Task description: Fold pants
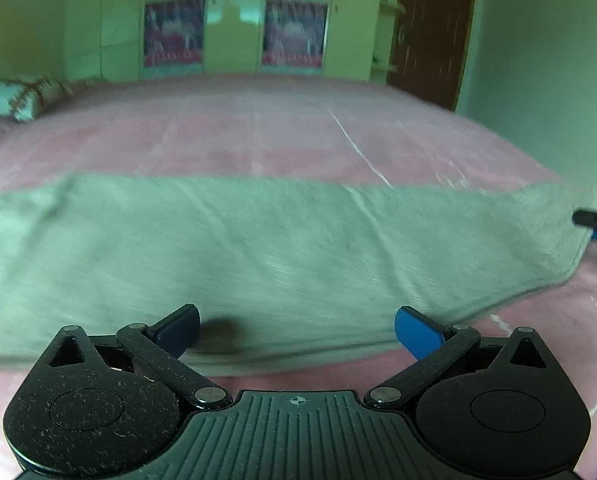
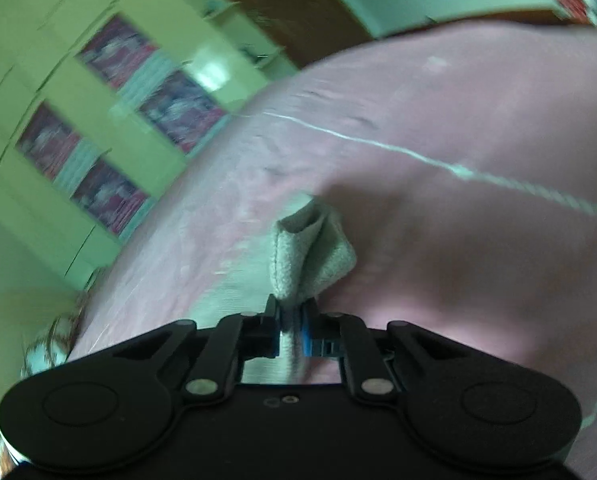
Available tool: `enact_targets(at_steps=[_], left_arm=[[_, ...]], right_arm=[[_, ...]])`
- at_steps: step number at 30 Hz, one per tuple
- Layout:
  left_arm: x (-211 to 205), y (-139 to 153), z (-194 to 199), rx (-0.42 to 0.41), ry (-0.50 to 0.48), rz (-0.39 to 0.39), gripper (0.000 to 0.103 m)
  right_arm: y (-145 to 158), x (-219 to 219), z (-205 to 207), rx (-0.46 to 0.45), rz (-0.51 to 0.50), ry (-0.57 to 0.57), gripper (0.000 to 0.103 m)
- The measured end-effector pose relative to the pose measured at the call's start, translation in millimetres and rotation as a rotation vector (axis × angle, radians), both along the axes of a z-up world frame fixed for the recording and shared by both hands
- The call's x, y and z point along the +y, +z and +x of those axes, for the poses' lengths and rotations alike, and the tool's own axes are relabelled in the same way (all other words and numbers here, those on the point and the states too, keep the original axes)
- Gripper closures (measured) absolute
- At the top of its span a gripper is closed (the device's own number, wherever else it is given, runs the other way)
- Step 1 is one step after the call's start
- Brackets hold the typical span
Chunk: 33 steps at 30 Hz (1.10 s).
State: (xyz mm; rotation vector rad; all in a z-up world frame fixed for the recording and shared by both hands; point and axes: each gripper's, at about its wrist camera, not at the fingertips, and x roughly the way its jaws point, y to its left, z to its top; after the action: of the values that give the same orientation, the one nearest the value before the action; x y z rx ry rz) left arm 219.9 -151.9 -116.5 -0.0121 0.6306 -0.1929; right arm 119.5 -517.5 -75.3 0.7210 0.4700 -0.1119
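L tongs (image 1: 297,334): jaws wide apart, nothing between them, blue pads (image 1: 416,332) showing. They hang just above the near edge of the pants (image 1: 282,248), pale green-grey fabric spread flat across the pink bed (image 1: 258,136), running L to R ahead of the tongs.

R tongs (image 2: 294,320): jaws narrow, clamped on a bunched corner of the pants (image 2: 310,248); fabric puckers up just beyond the tips and a strip passes back between the jaws toward the body.

View diffs:
- L wrist view only: full spread of the pants; pillow (image 1: 14,98) far L at bed head; wardrobe (image 1: 234,20) w/ patterned panels straight ahead beyond the bed; dark brown door (image 1: 430,32) to R of it; the R tongs (image 1: 596,220) as a dark/blue bit at far R, at the pants' end.
- R wrist view only: the pinch itself, close up; view tilted, wardrobe (image 2: 98,120) off to the L, bed (image 2: 458,120) ahead and R. A thin light line (image 2: 418,156) runs across the bed cover beyond the tips; the same sort of line shows ahead-R of the L tongs.

Writing/labels: none legible; both views motion-blurred. Small crosshair mark (image 1: 297,401) on L tongs' body.

Containers: wardrobe doors closed, contents not visible.
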Motion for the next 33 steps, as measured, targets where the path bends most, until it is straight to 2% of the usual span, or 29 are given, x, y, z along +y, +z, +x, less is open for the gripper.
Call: enact_targets(at_steps=[2,5,9,11,13,14,15,16,17,18,19,20,21,24,28,29,30,31,32,33], left_arm=[[46,7,-3,-0.035,0.036,0.008,0.0],[136,17,-6,-0.088,0.152,-0.032,0.0],[250,19,-20,-0.114,0.325,-0.014,0.0],[294,16,-35,-0.126,0.396,-0.039,0.0],[327,6,-49,-0.13,0.453,-0.118,0.0],[341,2,-53,-0.122,0.491,-0.177,0.0],[350,1,-55,-0.13,0.507,-0.224,0.0],[357,0,-57,-0.142,0.52,-0.251,0.0],[361,-3,-58,-0.145,0.537,-0.264,0.0],[363,-4,-58,-0.147,0.546,-0.283,0.0],[364,-5,-58,-0.153,0.539,-0.307,0.0],[361,-6,-56,-0.164,0.52,-0.314,0.0],[357,-8,-55,-0.17,0.488,-0.313,0.0],[331,-12,-40,-0.146,0.328,-0.341,0.0],[279,-9,-22,-0.127,0.204,-0.241,0.0],[262,-7,-20,-0.132,0.186,-0.209,0.0],[248,-6,-17,-0.132,0.174,-0.169,0.0],[232,-9,-10,-0.114,0.162,-0.118,0.0],[218,-14,-2,-0.056,0.149,-0.055,0.0],[206,-22,9,0.035,0.134,0.014,0.0]], right_arm=[[25,30,6,-0.027,-0.065,0.062,0.101],[52,89,19,-0.077,-0.128,0.165,0.101],[64,189,35,-0.115,-0.219,0.297,0.101],[59,248,39,-0.125,-0.259,0.377,0.101],[47,299,41,-0.116,-0.297,0.465,0.101],[37,327,41,-0.1,-0.307,0.526,0.094],[19,360,39,-0.083,-0.339,0.633,0.089],[1,389,41,-0.007,-0.393,0.744,0.077],[-8,409,38,0.061,-0.438,0.798,0.081],[-8,415,24,0.007,-0.463,0.797,0.083],[-3,412,11,-0.062,-0.441,0.801,0.091],[0,409,9,-0.059,-0.423,0.805,0.091],[3,403,8,-0.04,-0.427,0.791,0.091],[19,369,8,-0.054,-0.413,0.706,0.089],[34,316,1,-0.098,-0.399,0.523,0.086],[35,303,-2,-0.102,-0.42,0.457,0.08],[32,296,2,-0.079,-0.448,0.406,0.077],[22,288,10,-0.009,-0.472,0.371,0.077],[8,282,21,0.1,-0.469,0.381,0.079],[-4,278,31,0.198,-0.449,0.426,0.079]])
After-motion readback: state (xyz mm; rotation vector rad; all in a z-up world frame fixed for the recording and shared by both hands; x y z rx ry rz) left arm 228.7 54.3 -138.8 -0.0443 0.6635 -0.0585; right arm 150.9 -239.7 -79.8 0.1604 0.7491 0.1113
